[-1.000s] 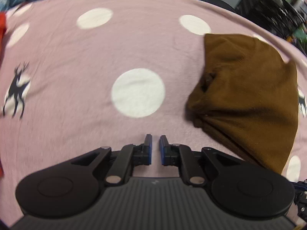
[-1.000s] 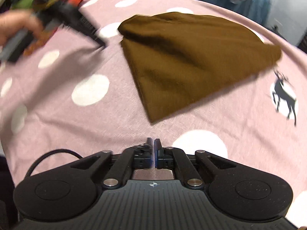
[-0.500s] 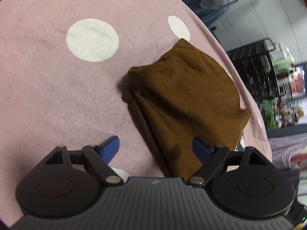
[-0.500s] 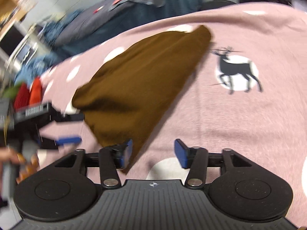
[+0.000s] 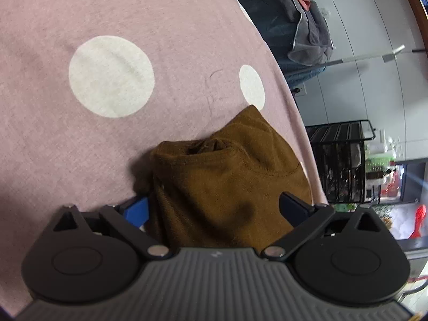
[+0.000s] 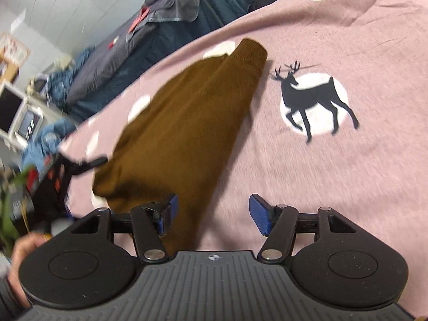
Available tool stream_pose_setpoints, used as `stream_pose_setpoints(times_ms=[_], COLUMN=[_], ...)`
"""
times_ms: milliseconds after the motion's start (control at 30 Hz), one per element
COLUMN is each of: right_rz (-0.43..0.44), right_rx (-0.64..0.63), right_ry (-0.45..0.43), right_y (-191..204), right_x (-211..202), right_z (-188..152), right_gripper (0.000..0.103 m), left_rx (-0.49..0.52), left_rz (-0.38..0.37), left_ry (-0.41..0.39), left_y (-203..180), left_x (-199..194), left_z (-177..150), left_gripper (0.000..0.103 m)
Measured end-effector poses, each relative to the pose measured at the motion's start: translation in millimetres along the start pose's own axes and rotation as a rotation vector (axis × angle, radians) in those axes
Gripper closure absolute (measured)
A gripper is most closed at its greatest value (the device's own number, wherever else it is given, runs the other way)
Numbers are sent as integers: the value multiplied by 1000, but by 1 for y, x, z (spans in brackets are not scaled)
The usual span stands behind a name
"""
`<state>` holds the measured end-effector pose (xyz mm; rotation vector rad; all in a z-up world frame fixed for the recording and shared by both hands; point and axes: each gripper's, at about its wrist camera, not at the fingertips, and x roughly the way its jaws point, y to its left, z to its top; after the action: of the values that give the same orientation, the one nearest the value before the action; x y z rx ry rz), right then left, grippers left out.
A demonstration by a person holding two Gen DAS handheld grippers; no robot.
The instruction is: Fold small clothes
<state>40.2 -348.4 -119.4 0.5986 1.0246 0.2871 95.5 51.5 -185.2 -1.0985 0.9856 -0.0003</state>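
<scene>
A brown knitted garment [image 5: 227, 184] lies folded in a long narrow shape on the pink dotted blanket [image 5: 80, 147]. My left gripper [image 5: 214, 206] hovers over its collar end, jaws opening wide, with the cloth between them but the blue pads [image 5: 137, 210] not pressing it. In the right wrist view the garment [image 6: 182, 123] runs away towards a ribbed cuff. My right gripper [image 6: 212, 208] straddles its near corner, jaws opening, the left pad [image 6: 168, 214] over the cloth and the right one over bare blanket. The left gripper [image 6: 80, 164] shows at the garment's far side.
The blanket's edge [image 5: 299, 112] drops off just right of the garment. Beyond it stand a black wire rack [image 5: 339, 160] and a heap of dark bedding [image 6: 160, 26]. A deer print [image 6: 313, 99] marks the blanket. A hand [image 6: 24, 246] shows at the lower left.
Both grippers went from shut to wide open. Each rolled and moved in close over an end of the brown garment, which now lies between their jaws.
</scene>
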Motion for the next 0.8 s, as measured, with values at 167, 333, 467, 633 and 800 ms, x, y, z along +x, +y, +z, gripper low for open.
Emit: stream_pose_setpoints(times_ms=[167,333,467,633,800], right_rz=[48,99,117,157,145], right_rx=[157,231,244,307,388], right_ry=[-42,-41,-50,-64,-85], right_y=[-16,-21,-18,-22,-26], right_x=[12,25,32,41,50], right_z=[21,30,36,41,42], right_gripper=[1,1,0,0,39], left_rx=[41,66,44,50,83], left_rz=[17,13,-8,0,46], left_ry=[4,36,63,44,11], left_y=[-7,-18,-22,-26,-22], left_x=[3,9,18,25,19], left_z=[-1,1,3,1,-3], left_gripper=[1,1,1,1,40])
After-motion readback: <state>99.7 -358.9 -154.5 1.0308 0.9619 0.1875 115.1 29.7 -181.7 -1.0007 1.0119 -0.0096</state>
